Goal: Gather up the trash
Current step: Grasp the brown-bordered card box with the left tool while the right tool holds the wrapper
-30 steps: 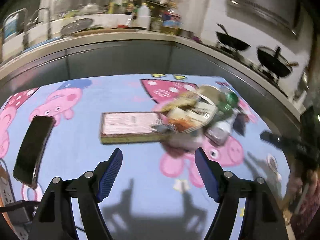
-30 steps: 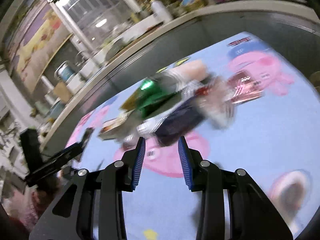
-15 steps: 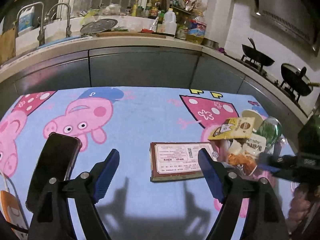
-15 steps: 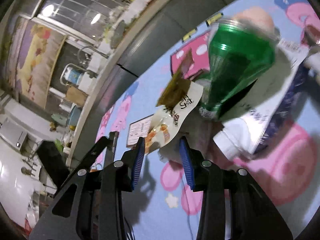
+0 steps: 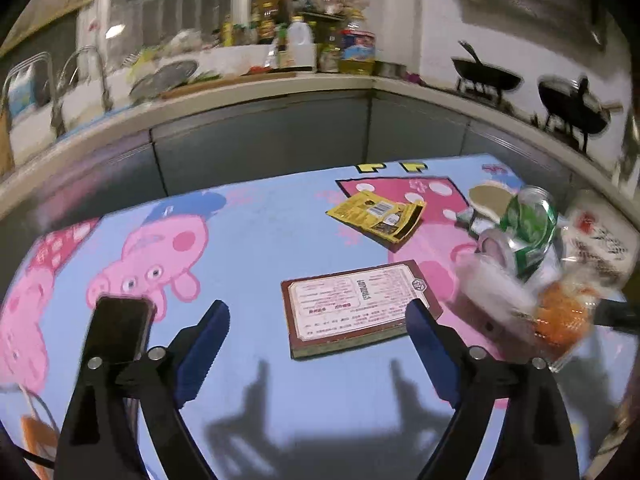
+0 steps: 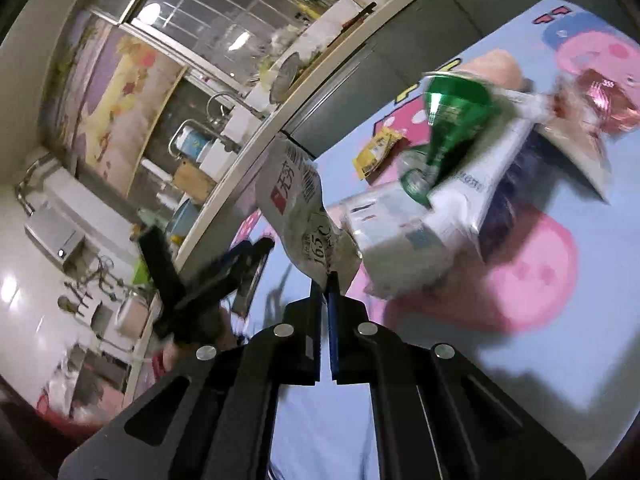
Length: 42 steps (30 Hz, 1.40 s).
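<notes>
Right wrist view is showing the right tongs (image 6: 326, 280) clamping only the corner of a white wrapper (image 6: 298, 216) above the tabletop (image 6: 540, 352) — thin film may be slipping free — while the left tongs (image 5: 316, 344), jaws having just been opening wide with nothing between them, are hovering near the flat box (image 5: 356, 308).

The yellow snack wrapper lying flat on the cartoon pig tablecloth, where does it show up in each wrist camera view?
Left wrist: the yellow snack wrapper lies right of centre in the upper half, beyond the flat red-edged box.
Right wrist: small, above centre, left of the green bottle.
Shared landmark: the green bottle, at the right edge in the left wrist view.
</notes>
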Tool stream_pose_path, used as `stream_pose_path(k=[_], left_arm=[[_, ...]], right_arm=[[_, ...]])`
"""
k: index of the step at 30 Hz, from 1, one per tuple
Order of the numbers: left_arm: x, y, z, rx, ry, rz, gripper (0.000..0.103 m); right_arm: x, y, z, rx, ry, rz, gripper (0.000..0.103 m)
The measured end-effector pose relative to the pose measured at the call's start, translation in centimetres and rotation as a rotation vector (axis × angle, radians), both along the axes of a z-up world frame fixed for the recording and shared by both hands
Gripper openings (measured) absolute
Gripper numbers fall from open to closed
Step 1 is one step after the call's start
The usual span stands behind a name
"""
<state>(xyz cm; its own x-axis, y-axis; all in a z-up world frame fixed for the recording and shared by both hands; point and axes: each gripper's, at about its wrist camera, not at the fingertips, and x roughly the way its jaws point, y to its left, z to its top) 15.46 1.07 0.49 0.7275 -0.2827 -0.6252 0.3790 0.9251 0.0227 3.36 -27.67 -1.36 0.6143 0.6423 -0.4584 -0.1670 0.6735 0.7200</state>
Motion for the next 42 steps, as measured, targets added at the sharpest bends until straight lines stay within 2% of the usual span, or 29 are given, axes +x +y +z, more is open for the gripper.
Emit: stream_pose_path(k=[2,4,7,9,11,13,18,21,25,27,28,30,33,35,36,37,38,39,40,42], left_arm=[[0.4,-1.6,-0.2,0.063,-0.007,-0.077,0.098],[0.9,-3.1,-0.5,0.133,-0.009,-0.153,0.099],[1.9,-5.5,-1.2,0.296,-0.046,-0.243,0.099],[2.7,-6.5,-1.7,0.339,-0.031,-0.284,0.099],[3.7,-7.3,-2.5,0.362,0.024,-0.317,0.099],[4.0,-7.2,-2.6,0.34,0.037,-0.323,0.1],[4.0,-6.3,-2.8,0.305,0.095,-0.32,0.1],[4.0,-6.3,-3.6,0.381,0.105,-0.308,0.1],[4.3,-7.5,-4.4,0.499,0.116,-0.405,0.1],[4.8,-7.8,-4.5,0.517,0.121,-0.438,0.1],[5.2,-7.8,-4.5,0.499,0.143,-0.44,0.099],[5.6,-7.3,-4.3,0.434,0.184,-0.429,0.086],[4.8,-6.7,-3.9,0.41,0.168,-0.402,0.075],[4.0,-5.8,-3.2,0.334,0.208,-0.386,0.067],[3.2,-5.1,-2.5,0.268,0.226,-0.375,0.065],[2.3,-4.6,-1.9,0.22,0.224,-0.367,0.057],[1.3,-4.0,-1.3,0.172,0.218,-0.367,0.007],[0.5,-3.2,-0.6,0.103,0.24,-0.345,0.0],[0.0,-2.4,-0.1,0.037,0.261,-0.311,0.0],[-1.3,-1.3,0.4,-0.045,0.264,-0.267,0.0]], right_arm=[[-1.9,-1.4,-0.7,0.028,0.017,-0.003,0.002],[-3.2,-2.3,-1.2,0.052,0.032,-0.005,0.002],[-4.5,-3.7,-2.0,0.115,0.047,-0.019,0.002],[-5.0,-4.7,-1.9,0.156,0.029,-0.049,0.002],[-5.2,-6.1,-1.2,0.208,-0.006,-0.093,0.002],[-5.5,-7.2,-0.7,0.23,-0.025,-0.129,0.002],[-6.7,-8.9,-0.5,0.213,-0.041,-0.167,0.002],[-6.9,-9.4,-0.8,0.22,-0.033,-0.173,0.002],[-7.0,-9.5,-0.9,0.225,-0.027,-0.177,0.002],[-7.0,-9.2,-0.7,0.227,-0.033,-0.182,0.002],[-7.2,-9.3,-0.6,0.228,-0.036,-0.188,0.002],[-7.6,-9.6,-0.6,0.227,-0.038,-0.196,0.002],[-8.2,-10.4,-0.6,0.23,-0.04,-0.215,0.002],[-8.3,-11.1,-0.5,0.231,-0.045,-0.222,0.002],[-8.3,-11.4,-0.5,0.232,-0.049,-0.222,0.002],[-8.4,-11.6,-0.5,0.232,-0.054,-0.222,0.002],[-8.5,-11.8,-0.5,0.233,-0.057,-0.22,0.002],[-8.5,-12.0,-0.6,0.236,-0.057,-0.219,0.002],[-8.5,-12.1,-0.7,0.239,-0.056,-0.218,0.002],[-8.5,-12.4,-1.1,0.253,-0.054,-0.215,0.002]])
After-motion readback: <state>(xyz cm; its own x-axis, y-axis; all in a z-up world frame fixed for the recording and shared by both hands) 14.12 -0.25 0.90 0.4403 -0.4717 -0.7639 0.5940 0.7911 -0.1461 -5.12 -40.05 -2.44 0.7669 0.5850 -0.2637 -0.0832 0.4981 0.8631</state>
